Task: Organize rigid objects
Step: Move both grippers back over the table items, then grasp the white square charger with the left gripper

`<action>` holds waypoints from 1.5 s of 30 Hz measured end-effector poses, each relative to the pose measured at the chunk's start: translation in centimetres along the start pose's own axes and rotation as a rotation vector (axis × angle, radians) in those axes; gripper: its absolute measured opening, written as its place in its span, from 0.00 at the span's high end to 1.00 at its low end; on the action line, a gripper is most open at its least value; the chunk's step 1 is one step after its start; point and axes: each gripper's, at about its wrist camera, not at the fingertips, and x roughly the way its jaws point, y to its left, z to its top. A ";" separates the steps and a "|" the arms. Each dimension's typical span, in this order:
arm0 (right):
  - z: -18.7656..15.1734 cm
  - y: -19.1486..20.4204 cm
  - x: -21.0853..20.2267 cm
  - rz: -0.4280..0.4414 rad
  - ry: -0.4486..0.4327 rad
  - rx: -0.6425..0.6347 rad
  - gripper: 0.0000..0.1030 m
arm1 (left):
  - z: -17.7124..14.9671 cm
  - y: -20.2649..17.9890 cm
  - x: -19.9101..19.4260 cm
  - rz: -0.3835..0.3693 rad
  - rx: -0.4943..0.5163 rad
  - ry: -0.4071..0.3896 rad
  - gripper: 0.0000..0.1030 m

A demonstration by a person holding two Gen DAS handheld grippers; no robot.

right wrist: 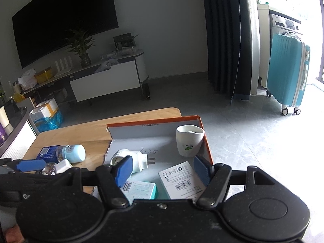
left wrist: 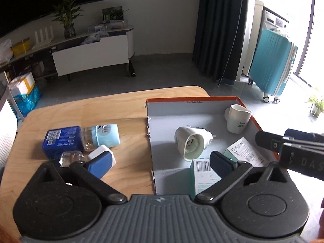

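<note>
Both the left gripper (left wrist: 160, 164) and right gripper (right wrist: 162, 169) hang released, empty, above the box (left wrist: 192, 100) holding a cup (left wrist: 238, 118).

The left gripper's finger (left wrist: 99, 165) hides part of the white-and-blue case (left wrist: 101, 158). The teal box (right wrist: 141, 190) is half covered by the right gripper (right wrist: 162, 170); its print is unreadable.

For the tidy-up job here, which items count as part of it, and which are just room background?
Part of the job:
- orange-edged box
- white cup
- plug-in device
- two cartons
- dark blue box
- light blue bottle
- white-and-blue case
- small clear bottle

Background:
- teal suitcase
- TV
- potted plant
</note>
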 end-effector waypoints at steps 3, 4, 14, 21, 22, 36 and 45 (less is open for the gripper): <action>-0.5 0.8 -0.2 0.012 0.006 -0.004 0.22 | -0.3 1.2 -0.8 0.007 -0.011 -0.022 0.00; -0.7 1.1 -0.1 0.019 0.013 -0.007 0.22 | -0.4 1.4 -1.0 0.015 -0.006 -0.031 0.00; -2.6 5.5 0.7 0.097 0.062 -0.056 0.22 | -3.0 5.3 -2.4 0.088 -0.020 -0.033 0.00; -3.7 8.3 1.6 0.144 0.095 -0.087 0.22 | -4.4 8.2 -2.9 0.114 -0.042 -0.013 0.00; -3.8 8.6 1.7 0.151 0.099 -0.092 0.22 | -4.6 8.6 -3.0 0.117 -0.040 -0.012 0.00; -5.7 11.8 2.5 0.213 0.146 -0.144 0.22 | -8.6 13.7 -3.0 0.082 -0.062 0.020 0.00; -6.2 12.6 2.8 0.231 0.163 -0.158 0.22 | -10.0 14.4 -1.2 0.110 0.009 0.061 0.00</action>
